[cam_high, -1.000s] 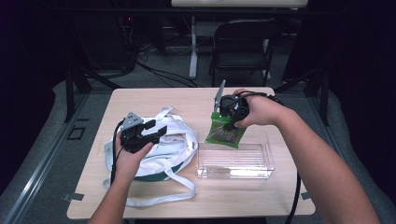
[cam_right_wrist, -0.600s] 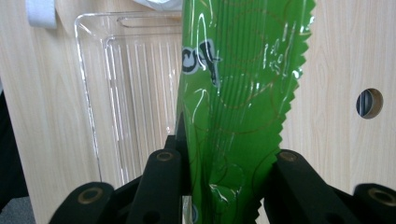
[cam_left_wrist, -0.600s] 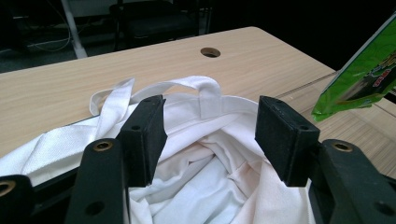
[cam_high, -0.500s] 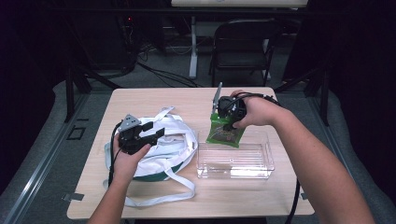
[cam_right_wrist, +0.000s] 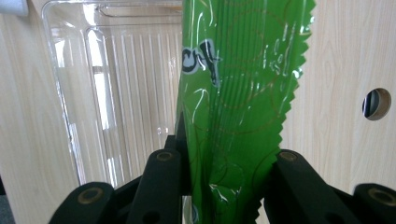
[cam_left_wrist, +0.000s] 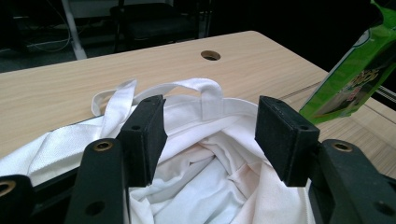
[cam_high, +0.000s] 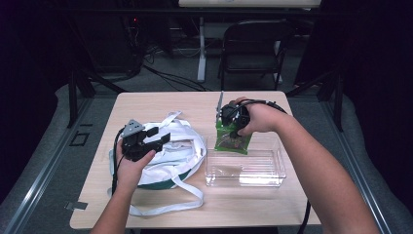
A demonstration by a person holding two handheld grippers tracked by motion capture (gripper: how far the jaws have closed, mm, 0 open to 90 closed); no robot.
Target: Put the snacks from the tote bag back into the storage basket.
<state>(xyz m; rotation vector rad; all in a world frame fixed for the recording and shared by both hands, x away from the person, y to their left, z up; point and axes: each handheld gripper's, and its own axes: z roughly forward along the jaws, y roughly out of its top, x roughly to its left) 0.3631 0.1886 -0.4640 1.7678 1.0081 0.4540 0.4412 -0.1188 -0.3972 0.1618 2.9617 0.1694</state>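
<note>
Partly hidden: green packet [cam_high: 234, 140] behind right tool [cam_high: 233, 127].

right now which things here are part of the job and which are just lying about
In the job:
- green snack packet, clamped in the right gripper
- clear plastic bin, under the packet
- white cloth bag, with the left gripper at its mouth, jaws apart

Just there:
- black chair beyond the table
- cables on the floor
</note>
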